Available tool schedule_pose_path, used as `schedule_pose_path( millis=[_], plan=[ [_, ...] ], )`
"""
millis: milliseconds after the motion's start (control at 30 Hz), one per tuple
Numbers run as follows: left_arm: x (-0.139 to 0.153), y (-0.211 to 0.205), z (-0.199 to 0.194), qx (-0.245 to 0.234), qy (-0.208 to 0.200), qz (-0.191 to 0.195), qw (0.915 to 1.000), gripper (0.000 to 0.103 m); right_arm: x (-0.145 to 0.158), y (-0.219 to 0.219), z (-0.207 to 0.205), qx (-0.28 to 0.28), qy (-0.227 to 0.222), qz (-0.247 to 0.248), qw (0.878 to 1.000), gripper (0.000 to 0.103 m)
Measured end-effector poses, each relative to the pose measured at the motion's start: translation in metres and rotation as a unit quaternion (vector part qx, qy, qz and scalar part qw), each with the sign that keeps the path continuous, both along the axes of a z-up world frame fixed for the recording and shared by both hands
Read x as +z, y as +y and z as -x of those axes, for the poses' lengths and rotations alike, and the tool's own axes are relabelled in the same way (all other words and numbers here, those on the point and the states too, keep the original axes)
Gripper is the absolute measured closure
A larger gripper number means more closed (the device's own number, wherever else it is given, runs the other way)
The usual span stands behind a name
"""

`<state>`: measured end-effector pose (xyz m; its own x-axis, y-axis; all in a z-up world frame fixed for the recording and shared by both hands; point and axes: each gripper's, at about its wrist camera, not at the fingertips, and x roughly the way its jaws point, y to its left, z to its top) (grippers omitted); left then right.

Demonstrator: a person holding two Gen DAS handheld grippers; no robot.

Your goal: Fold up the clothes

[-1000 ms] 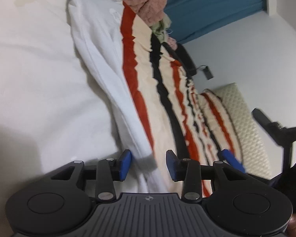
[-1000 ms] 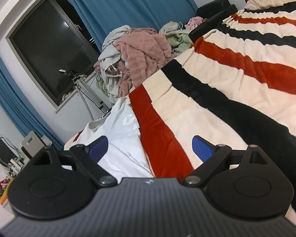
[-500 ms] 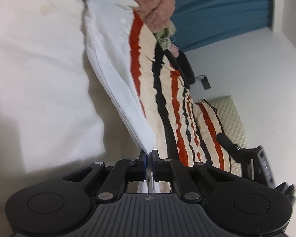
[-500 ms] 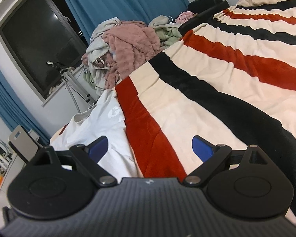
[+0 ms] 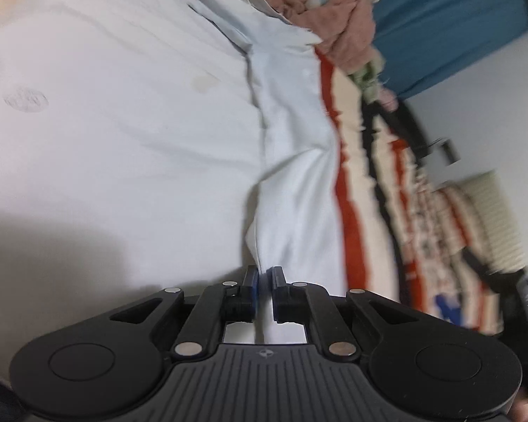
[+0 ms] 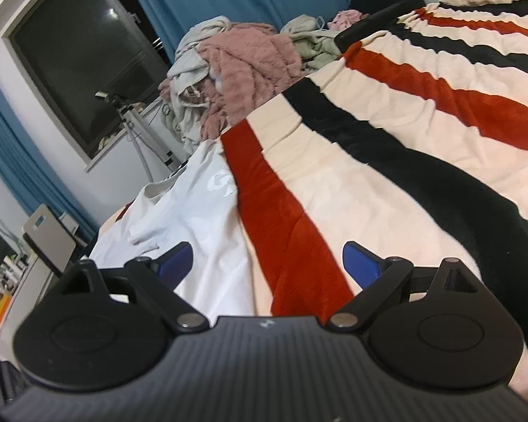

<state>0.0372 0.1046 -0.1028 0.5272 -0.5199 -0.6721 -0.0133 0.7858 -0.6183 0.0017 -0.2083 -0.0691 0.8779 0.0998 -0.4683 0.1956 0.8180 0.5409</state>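
The white shirt [image 5: 292,190] is soft and floppy; the left gripper [image 5: 263,277] fingers pinch its edge while easing open a little; the right gripper [image 6: 267,263] fingers are wide and hold nothing.

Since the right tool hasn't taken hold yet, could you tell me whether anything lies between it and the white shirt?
Nothing visible does: the right tool hangs open directly above the white shirt and striped blanket.

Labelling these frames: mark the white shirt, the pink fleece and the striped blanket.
white shirt [image 5: 292,211], left wrist view, raised fold above the tool.
pink fleece [image 6: 250,59], right wrist view, middle of the heap.
striped blanket [image 6: 387,190], right wrist view, cream band.
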Motion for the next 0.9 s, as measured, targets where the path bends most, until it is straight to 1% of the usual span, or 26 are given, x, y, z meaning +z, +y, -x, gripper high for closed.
schedule_pose_path(
  millis=[67,133,167,233,367,400,433,467,500,567,667,700,767,833,900],
  plan=[
    [0.006,0.001,0.006,-0.003,-0.01,-0.007,0.9999,0.09,0.0,0.003,-0.001,0.006,0.002,0.003,1.0,0.01],
    [0.013,0.001,0.014,-0.006,-0.023,-0.012,0.9996,0.076,0.0,0.005,-0.002,0.011,0.005,0.005,1.0,0.01],
    [0.015,0.001,0.018,-0.009,-0.027,-0.015,0.9995,0.072,0.0,0.006,-0.002,0.012,0.005,0.004,1.0,0.01],
    [0.015,-0.002,0.027,-0.018,-0.027,-0.019,0.9993,0.058,0.0,0.005,-0.002,0.015,0.003,0.0,1.0,0.01],
    [0.001,-0.02,0.036,-0.038,-0.004,-0.007,0.9993,0.058,-0.001,0.006,-0.002,0.02,0.005,-0.004,1.0,0.01],
    [-0.002,-0.022,0.038,-0.042,-0.001,-0.001,0.9991,0.06,-0.002,0.006,-0.003,0.022,0.006,-0.006,1.0,0.01],
    [-0.003,-0.024,0.038,-0.046,0.002,0.003,0.9989,0.067,-0.002,0.007,-0.003,0.025,0.008,-0.007,1.0,0.01],
    [-0.002,-0.023,0.039,-0.047,0.002,0.008,0.9988,0.077,-0.003,0.008,-0.004,0.028,0.011,-0.009,1.0,0.01],
    [-0.001,-0.021,0.04,-0.048,0.005,0.016,0.9987,0.1,-0.004,0.009,-0.004,0.031,0.015,-0.01,0.999,0.01],
    [0.002,-0.013,0.041,-0.046,0.019,0.037,0.9981,0.1,-0.006,0.011,-0.004,0.037,0.021,-0.006,0.999,0.01],
    [0.016,0.0,0.044,-0.038,0.028,0.069,0.9965,0.101,-0.005,0.016,-0.003,0.043,0.022,0.002,0.999,0.01],
    [0.025,0.005,0.05,-0.039,0.022,0.063,0.997,0.101,-0.005,0.018,-0.002,0.045,0.022,0.004,0.999,0.01],
    [0.039,0.011,0.06,-0.035,0.009,0.03,0.9989,0.101,-0.005,0.021,-0.001,0.049,0.022,0.008,0.998,0.01],
    [0.043,0.014,0.07,-0.033,0.004,-0.007,0.9994,0.101,-0.003,0.025,-0.001,0.056,0.019,0.012,0.998,0.01],
    [0.037,0.013,0.075,-0.033,0.011,-0.045,0.9984,0.101,-0.002,0.03,-0.001,0.062,0.019,0.017,0.998,0.01]
  ],
)
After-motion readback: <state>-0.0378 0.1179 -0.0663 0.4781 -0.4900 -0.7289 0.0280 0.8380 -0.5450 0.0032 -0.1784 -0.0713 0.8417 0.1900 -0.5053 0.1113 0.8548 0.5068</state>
